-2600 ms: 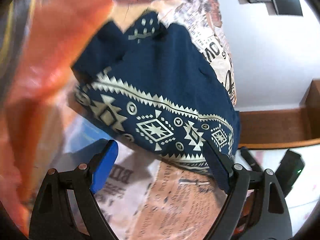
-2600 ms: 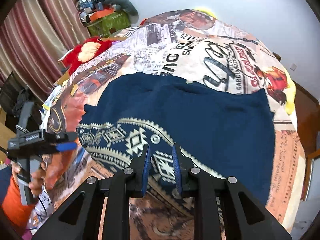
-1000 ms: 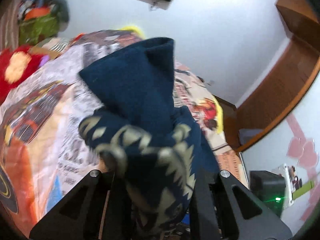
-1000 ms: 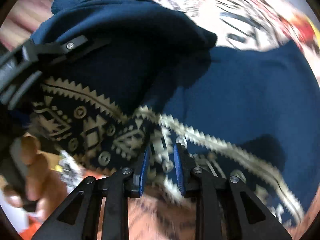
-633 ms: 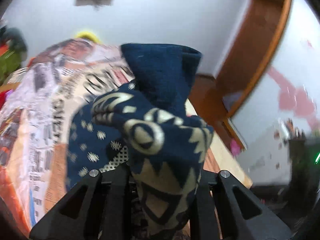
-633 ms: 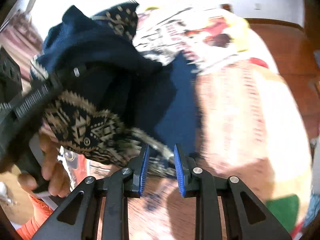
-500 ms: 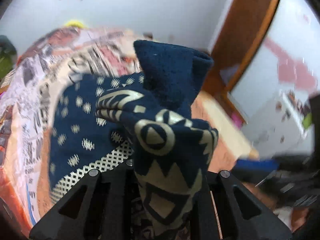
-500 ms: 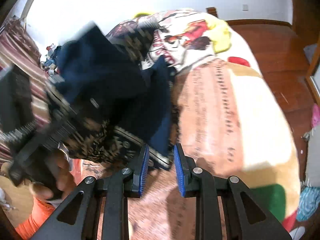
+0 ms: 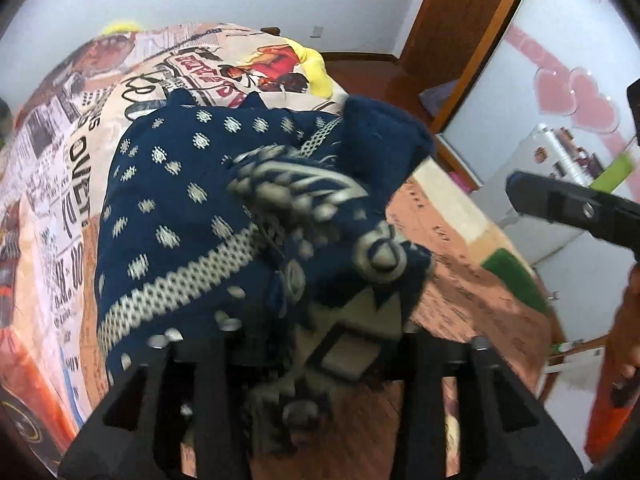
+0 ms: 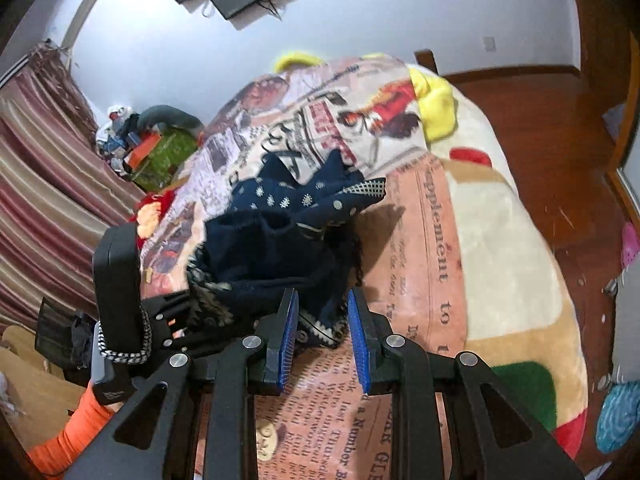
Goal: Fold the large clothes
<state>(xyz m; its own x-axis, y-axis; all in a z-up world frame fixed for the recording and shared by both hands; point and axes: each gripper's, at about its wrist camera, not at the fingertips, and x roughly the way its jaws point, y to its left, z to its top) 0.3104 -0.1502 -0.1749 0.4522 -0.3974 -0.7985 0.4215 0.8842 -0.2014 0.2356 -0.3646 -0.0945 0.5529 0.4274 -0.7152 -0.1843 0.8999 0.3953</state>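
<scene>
A navy knit garment (image 9: 180, 208) with cream patterns lies partly spread on the printed bed blanket (image 9: 60, 160). Its near end is bunched up over my left gripper (image 9: 316, 344). That gripper's jaws are opening, and the bunch sits loosely between the spread fingers, hiding the pads. In the right wrist view the same garment (image 10: 272, 248) is heaped beside the left gripper (image 10: 172, 320). My right gripper (image 10: 322, 320) hovers just short of the heap with a narrow gap between its blue pads. The hem shows beyond the tips, and nothing is pinched.
The blanket (image 10: 500, 240) runs to the bed's edge over a wooden floor (image 10: 540, 100). A yellow pillow (image 10: 440, 108) lies at the far end. Toys and a green box (image 10: 160, 152) sit by a striped curtain (image 10: 40, 184). An orange sleeve (image 10: 68, 436) is at lower left.
The left jaws have spread and the bunch they clamped has slackened and sagged. Both grippers swung across toward the bed's side, and the right one drew back from the cloth.
</scene>
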